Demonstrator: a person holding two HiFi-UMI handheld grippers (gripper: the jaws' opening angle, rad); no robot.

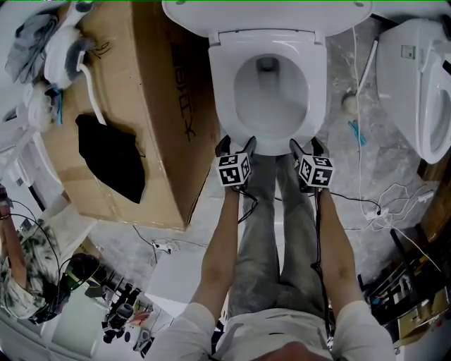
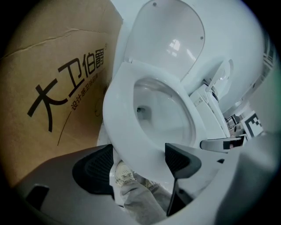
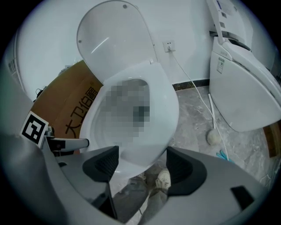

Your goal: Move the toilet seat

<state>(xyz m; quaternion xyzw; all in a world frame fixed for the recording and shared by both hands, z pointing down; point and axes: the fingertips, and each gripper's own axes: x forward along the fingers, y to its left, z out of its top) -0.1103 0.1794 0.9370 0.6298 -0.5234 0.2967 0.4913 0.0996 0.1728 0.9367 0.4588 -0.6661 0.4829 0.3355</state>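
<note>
While we stand over the bowl, the toilet seat (image 1: 224, 84) lies flat on it, lid (image 1: 268, 14) raised. Our left gripper (image 1: 237, 144) and right gripper (image 1: 306, 146) are spread wide at the seat's front rim, pinching nothing.

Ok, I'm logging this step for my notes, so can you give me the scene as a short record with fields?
seat: toilet seat lowered
lid: lid raised
left gripper: left gripper open, seat's front rim between its jaws, not clamped
right gripper: right gripper open, at the same front rim, not clamped
left of toilet: cardboard box
right of toilet: second toilet
</note>
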